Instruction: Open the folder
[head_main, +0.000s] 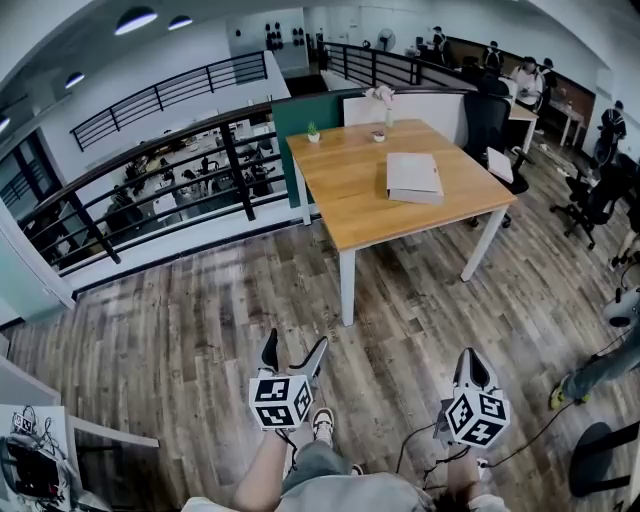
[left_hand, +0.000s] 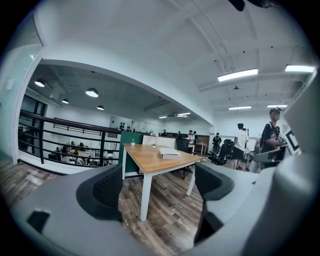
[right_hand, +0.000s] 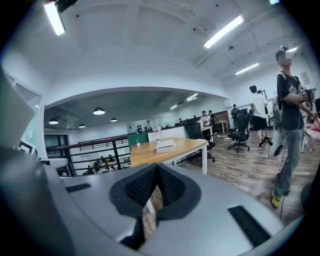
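A closed pale folder (head_main: 414, 177) lies flat on the wooden table (head_main: 350, 205), far ahead of both grippers. My left gripper (head_main: 295, 348) hangs low over the plank floor with its jaws wide apart and nothing between them. In the left gripper view the folder (left_hand: 169, 153) shows small between the open jaws of my left gripper (left_hand: 160, 185), well beyond them. My right gripper (head_main: 472, 354) is beside it at the right, its pads (right_hand: 170, 187) closed against each other on nothing. The folder (right_hand: 165, 146) sits above the tips of my right gripper (right_hand: 156, 172) in the right gripper view.
A small potted plant (head_main: 313, 131) and a vase (head_main: 381, 100) stand at the table's far edge. A black railing (head_main: 150, 190) runs along the left. Office chairs (head_main: 590, 205) and several people (right_hand: 290, 115) are at the right. Cables (head_main: 540, 425) trail on the floor.
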